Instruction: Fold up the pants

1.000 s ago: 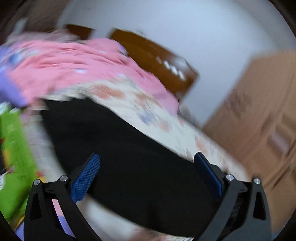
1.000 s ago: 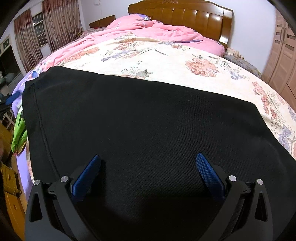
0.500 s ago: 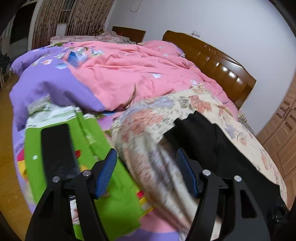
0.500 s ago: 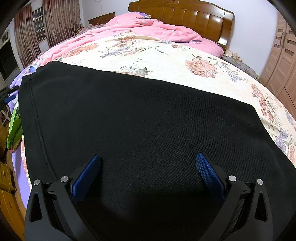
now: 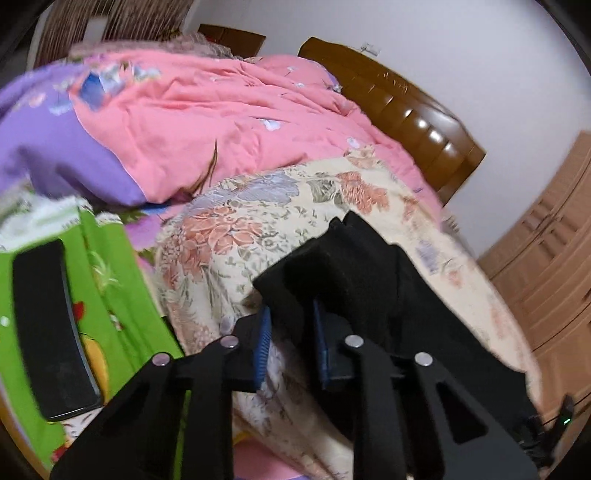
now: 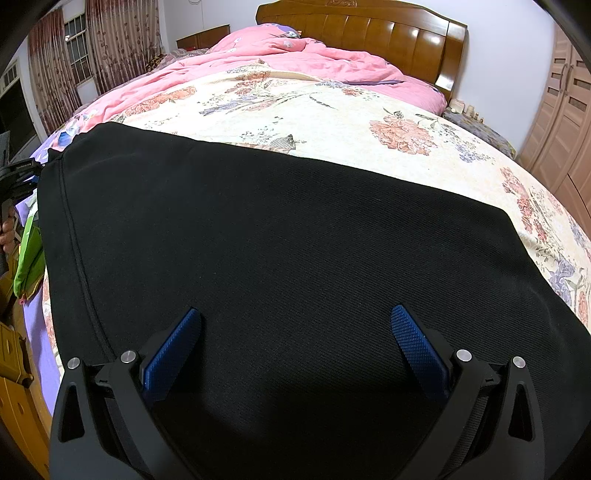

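Black pants (image 6: 277, 229) lie spread flat across the floral bedspread (image 6: 332, 110). In the left wrist view a bunched corner of the pants (image 5: 369, 266) stands up at the bed's edge. My left gripper (image 5: 290, 314) is closing on that corner, and the black cloth fills the narrow gap between its blue pads (image 5: 263, 343). My right gripper (image 6: 295, 325) hovers open just over the near part of the pants, with only flat cloth below and nothing between its fingers.
A pink quilt (image 5: 229, 122) is heaped toward the wooden headboard (image 6: 369, 33). A green printed cloth (image 5: 118, 295) with a flat black object (image 5: 48, 332) on it lies beside the bed at left. Wardrobe doors (image 6: 561, 122) stand at right, curtains (image 6: 110, 44) at far left.
The left gripper has swung to the pants' corner at the bed edge and its jaws have drawn from wide apart to nearly together around the cloth. The right gripper has stayed put.
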`<action>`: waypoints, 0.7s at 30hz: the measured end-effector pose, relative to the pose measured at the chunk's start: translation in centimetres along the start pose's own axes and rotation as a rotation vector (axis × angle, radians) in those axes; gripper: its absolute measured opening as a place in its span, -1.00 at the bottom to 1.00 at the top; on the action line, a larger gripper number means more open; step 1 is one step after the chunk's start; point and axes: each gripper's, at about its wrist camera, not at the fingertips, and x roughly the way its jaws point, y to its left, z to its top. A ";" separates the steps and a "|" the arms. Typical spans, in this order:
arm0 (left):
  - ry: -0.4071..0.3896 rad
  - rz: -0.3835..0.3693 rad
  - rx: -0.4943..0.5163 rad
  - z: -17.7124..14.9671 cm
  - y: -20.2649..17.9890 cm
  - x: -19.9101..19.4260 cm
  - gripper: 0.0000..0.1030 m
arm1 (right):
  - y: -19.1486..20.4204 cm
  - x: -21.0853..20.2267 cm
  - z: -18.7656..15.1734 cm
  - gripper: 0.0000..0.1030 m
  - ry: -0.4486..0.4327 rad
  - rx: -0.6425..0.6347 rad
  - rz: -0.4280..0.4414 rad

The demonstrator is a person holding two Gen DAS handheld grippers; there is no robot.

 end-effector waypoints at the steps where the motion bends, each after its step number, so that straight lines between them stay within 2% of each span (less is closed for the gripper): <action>1: 0.000 -0.042 -0.042 0.2 0.7 0.2 -0.63 | 0.0 0.0 0.0 0.92 0.000 0.000 0.000; 3: -0.009 -0.129 -0.128 0.5 2.2 0.4 -0.63 | 0.0 0.0 0.0 0.92 0.000 0.000 0.000; 5: -0.011 -0.185 -0.178 0.7 3.2 0.8 -0.72 | 0.0 0.0 0.0 0.92 0.000 0.000 0.000; 9: 0.015 -0.193 -0.148 0.8 3.1 1.4 -0.78 | 0.0 0.0 0.0 0.92 0.000 0.000 0.000; 10: 0.018 -0.188 -0.140 0.8 2.9 1.5 -0.90 | 0.0 0.0 0.0 0.92 0.000 0.000 0.000; 12: -0.017 -0.181 -0.105 0.8 2.4 0.7 -0.91 | 0.0 0.0 0.0 0.92 0.000 0.001 0.001; 14: -0.115 -0.144 -0.013 0.9 0.3 -1.9 -0.92 | -0.1 0.0 0.0 0.92 0.000 0.001 0.003; 15: -0.189 -0.112 0.029 1.0 -0.6 -3.3 -0.92 | -0.1 0.0 0.0 0.92 0.000 0.001 0.004; 16: -0.210 -0.104 0.010 1.3 -0.3 -3.7 -0.92 | -0.1 0.0 0.0 0.92 0.000 0.000 0.005; 18: -0.185 -0.112 -0.083 2.1 1.7 -2.7 -0.92 | -0.1 0.1 0.0 0.92 -0.001 -0.001 0.007; 21: -0.121 -0.027 -0.038 1.6 1.7 -0.1 -0.92 | -0.2 0.0 0.0 0.92 -0.003 0.003 0.014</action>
